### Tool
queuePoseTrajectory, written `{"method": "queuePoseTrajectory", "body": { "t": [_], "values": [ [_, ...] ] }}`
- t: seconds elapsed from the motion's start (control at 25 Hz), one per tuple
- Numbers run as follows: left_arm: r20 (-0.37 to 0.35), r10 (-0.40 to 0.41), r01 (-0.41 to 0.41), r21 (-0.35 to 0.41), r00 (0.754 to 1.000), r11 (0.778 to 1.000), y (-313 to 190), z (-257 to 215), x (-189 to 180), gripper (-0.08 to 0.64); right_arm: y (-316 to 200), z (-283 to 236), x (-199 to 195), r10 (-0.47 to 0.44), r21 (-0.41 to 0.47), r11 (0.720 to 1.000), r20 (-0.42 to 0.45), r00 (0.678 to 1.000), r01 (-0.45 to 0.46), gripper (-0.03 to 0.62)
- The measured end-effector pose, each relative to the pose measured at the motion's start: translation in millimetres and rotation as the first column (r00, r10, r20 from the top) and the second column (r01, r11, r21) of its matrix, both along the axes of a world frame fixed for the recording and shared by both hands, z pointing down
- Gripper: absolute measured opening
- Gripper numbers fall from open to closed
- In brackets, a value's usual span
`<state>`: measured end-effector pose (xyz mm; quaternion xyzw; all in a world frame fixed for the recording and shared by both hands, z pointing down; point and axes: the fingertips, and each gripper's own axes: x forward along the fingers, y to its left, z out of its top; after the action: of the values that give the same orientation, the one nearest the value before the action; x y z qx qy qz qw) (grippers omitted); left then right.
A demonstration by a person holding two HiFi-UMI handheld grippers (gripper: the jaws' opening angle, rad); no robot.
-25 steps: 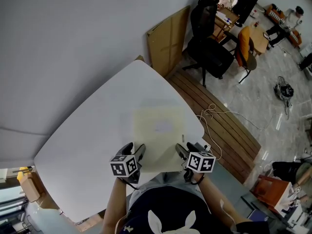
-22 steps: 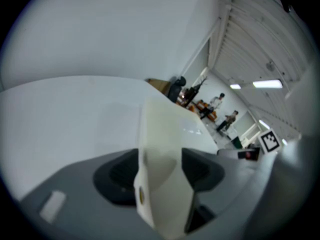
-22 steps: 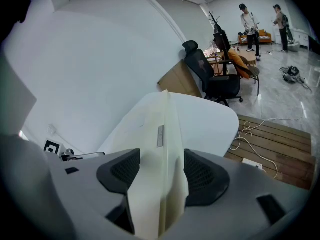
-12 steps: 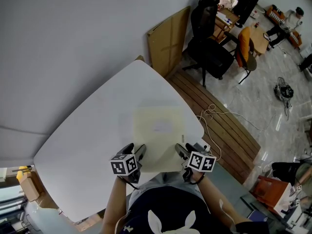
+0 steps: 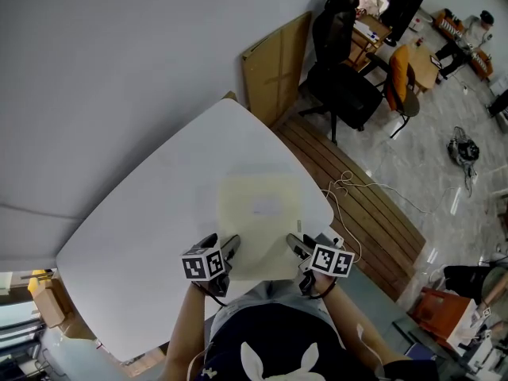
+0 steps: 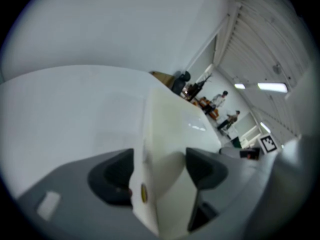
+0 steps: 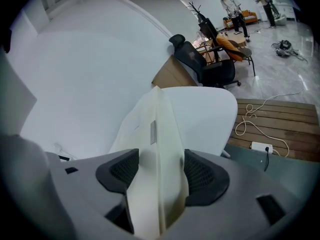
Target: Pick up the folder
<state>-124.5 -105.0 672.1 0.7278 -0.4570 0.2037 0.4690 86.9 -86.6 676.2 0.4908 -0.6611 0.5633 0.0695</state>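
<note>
Not yet lifted: cream folder [image 5: 258,228], flat on the white table [image 5: 151,213]. Near edge between the jaws of left gripper [image 5: 228,248] and right gripper [image 5: 295,246], both spread wide, just opened further, apparently not clamped. Left to do: clamping, raising. Pale label [image 5: 266,206] unreadable.

Pale cream folder [image 5: 260,222] with a small label, flat on the white counter [image 5: 151,213], by its near edge.
</note>
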Motion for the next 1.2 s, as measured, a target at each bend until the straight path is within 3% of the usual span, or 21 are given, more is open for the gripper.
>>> {"method": "queuePoseTrajectory", "body": {
  "t": [0.32,1.2],
  "values": [
    [-0.061,0.015,-0.017,-0.026,0.998,1.000,-0.4,1.6,1.5,0.311,-0.2,1.4,-1.2,-0.005,-0.021,1.000,0.025,1.000,0.005,0.265],
    [-0.040,0.010,-0.012,-0.053,0.999,0.999,0.0,-2.6,3.7,0.285,-1.6,-2.9,-2.1,0.000,-0.034,0.999,-0.003,1.000,0.000,0.264]
  ]
}}
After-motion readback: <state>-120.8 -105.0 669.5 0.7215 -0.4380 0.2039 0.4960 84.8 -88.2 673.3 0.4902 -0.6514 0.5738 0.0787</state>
